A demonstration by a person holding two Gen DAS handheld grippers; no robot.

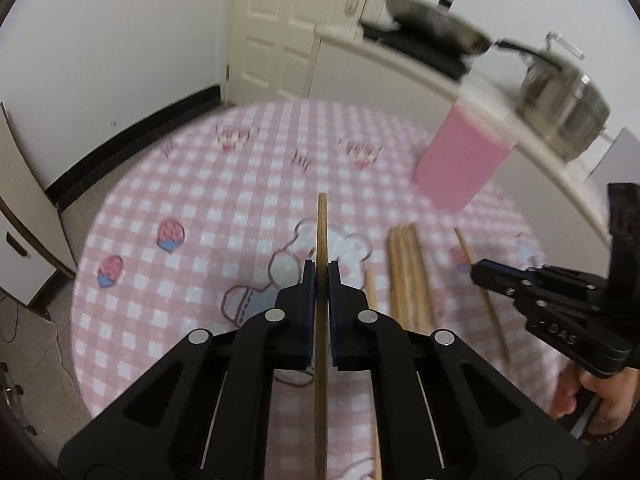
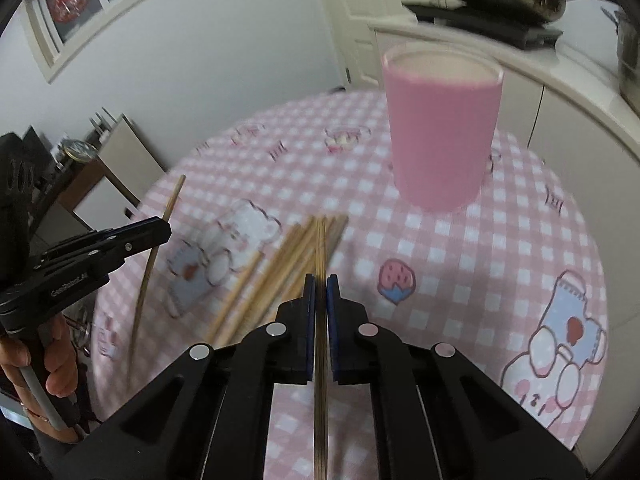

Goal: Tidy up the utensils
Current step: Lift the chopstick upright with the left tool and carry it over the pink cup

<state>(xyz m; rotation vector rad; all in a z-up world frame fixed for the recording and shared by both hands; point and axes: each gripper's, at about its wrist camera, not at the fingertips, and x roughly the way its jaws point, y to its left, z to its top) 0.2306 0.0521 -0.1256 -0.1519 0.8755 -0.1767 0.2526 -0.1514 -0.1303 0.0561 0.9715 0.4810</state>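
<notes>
My left gripper is shut on a wooden chopstick that sticks out past its pads, above the pink checked tablecloth. My right gripper is shut on another chopstick, lifted over the pile. Several loose chopsticks lie on the cloth to the right in the left wrist view, and the same loose chopsticks spread below the right gripper's tips. A tall pink cup stands upright beyond them; the pink cup is at the right in the left view. The right gripper and the left gripper each appear in the other's view.
A white counter behind the round table carries a dark frying pan and a steel pot. A white door is at the back. A small cabinet stands left of the table. A person's hand grips the left handle.
</notes>
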